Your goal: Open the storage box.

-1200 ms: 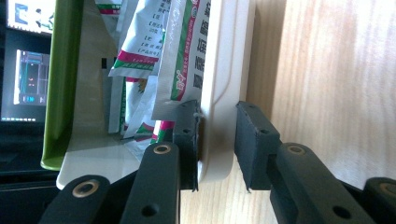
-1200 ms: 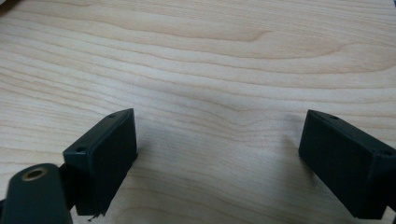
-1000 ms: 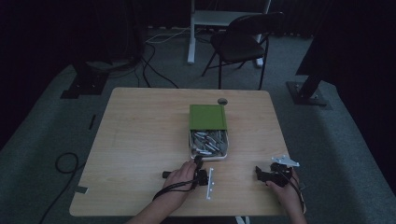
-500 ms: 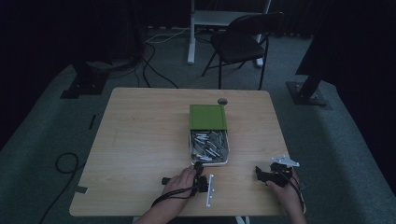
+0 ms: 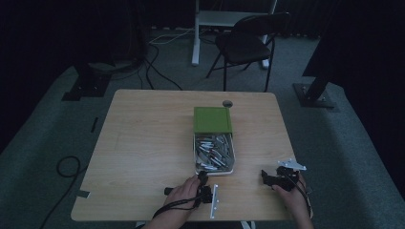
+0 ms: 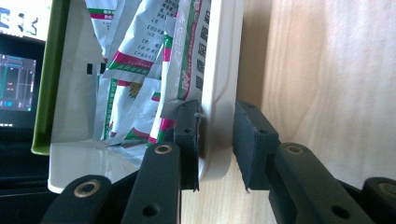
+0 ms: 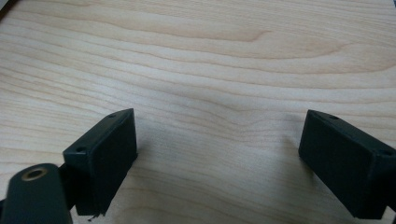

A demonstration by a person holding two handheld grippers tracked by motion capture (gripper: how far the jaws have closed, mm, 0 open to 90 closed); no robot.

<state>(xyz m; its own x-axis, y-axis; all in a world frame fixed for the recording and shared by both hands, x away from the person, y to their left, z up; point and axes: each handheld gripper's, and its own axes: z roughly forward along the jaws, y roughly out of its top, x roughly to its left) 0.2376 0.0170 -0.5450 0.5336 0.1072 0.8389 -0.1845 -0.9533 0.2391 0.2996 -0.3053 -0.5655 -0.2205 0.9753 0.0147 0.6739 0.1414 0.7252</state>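
White tray (image 6: 217,70) with green lid (image 5: 212,119), white-green-magenta sachets (image 6: 135,60), pale wood-grain table (image 7: 196,60).

The wooden table (image 5: 143,152) carried a white box (image 5: 214,168) just right of centre, toward five o'clock, packed with sachets (image 5: 213,152). Its green lid (image 5: 212,119) stood open at the box's twelve o'clock end. A small round hole (image 5: 228,103) sat near the table's far edge, at one o'clock. At eight o'clock, a grey tag (image 5: 82,194) marked the near-left corner.
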